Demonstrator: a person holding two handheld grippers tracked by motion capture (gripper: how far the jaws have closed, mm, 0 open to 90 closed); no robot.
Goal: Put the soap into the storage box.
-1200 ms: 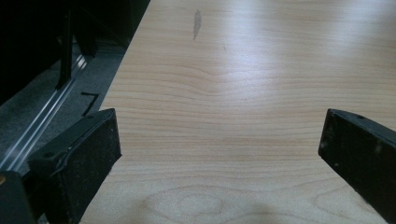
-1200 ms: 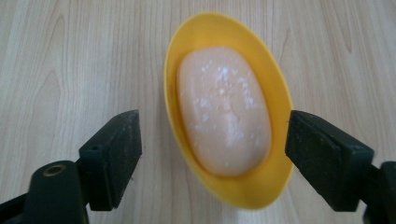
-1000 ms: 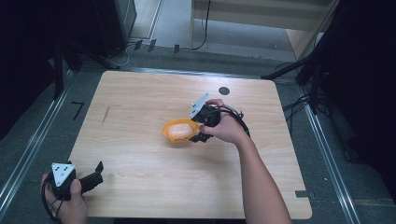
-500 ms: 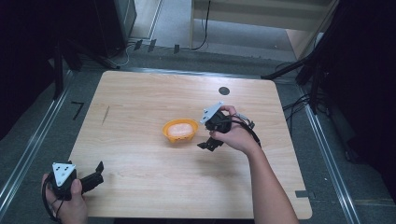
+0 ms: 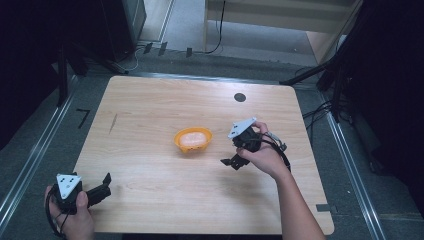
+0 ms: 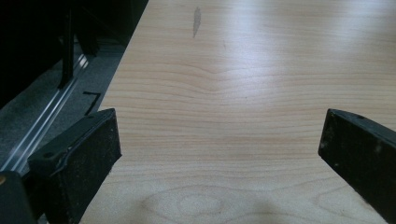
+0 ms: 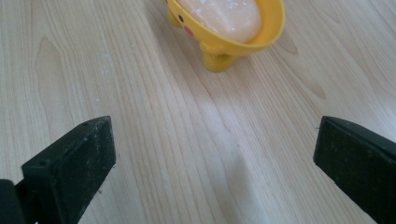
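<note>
Yellow soap dish (image 5: 193, 139) is the main thing here, sitting near the middle of the light wood table (image 5: 150, 110), with a pale pinkish bar of soap (image 5: 192, 138) inside it. Up close in the right gripper view the dish (image 7: 224, 28) has little stubby feet and what looks like a cartoon face on its side, soap (image 7: 224, 14) filling the bowl.

Right tool (image 5: 231, 162) is held by the right hand (image 5: 265, 155) just to the right of the dish, not touching it, its 2 jaws spread wide with only bare table between them (image 7: 215, 140).

Left tool (image 5: 104, 184) is down at the near left corner in the left hand (image 5: 75, 220), well apart from the dish, jaws also wide and gripping nothing (image 6: 219, 154).

There's a small dark round spot (image 5: 240, 97) near the far edge of the table, and a thin dark mark (image 5: 113, 123) on the left side.
</note>
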